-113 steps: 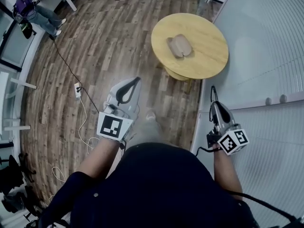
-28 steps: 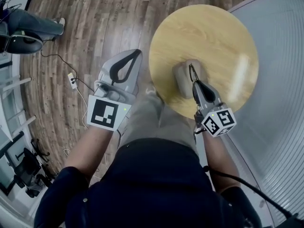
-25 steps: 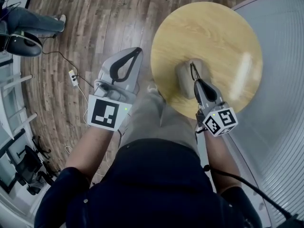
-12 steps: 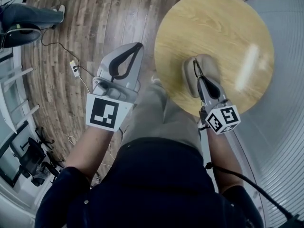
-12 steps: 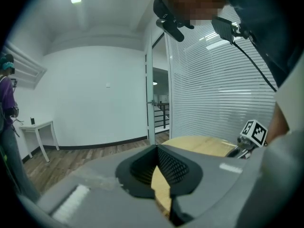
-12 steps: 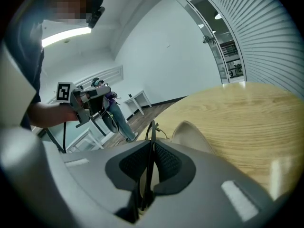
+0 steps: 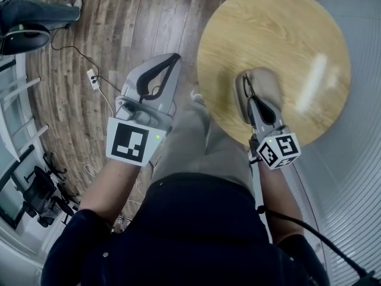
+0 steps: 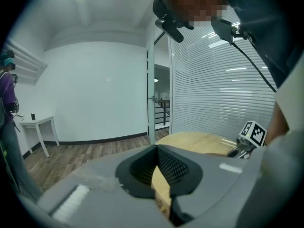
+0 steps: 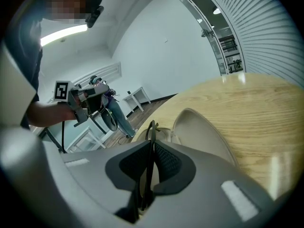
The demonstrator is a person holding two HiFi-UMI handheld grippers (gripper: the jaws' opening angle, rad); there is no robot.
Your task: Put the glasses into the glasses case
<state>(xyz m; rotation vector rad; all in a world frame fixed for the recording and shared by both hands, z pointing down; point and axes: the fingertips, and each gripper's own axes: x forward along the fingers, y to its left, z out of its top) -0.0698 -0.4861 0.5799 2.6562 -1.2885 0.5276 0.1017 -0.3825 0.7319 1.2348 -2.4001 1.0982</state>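
Round wooden table [image 7: 297, 22], plank floor [image 7: 125, 28]

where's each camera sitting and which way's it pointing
Head view: on the person's head, facing steeply down at the table and glasses case; torso, legs, forearms, left gripper and right gripper show.
Left gripper view: on the left gripper, looking along its shut, empty fingers over the table toward a white wall; the right forearm shows.
Right gripper view: on the right gripper, looking along fingers shut on the glasses toward the case; the left forearm shows.
Shared: each gripper view catches the other gripper; all show the table.
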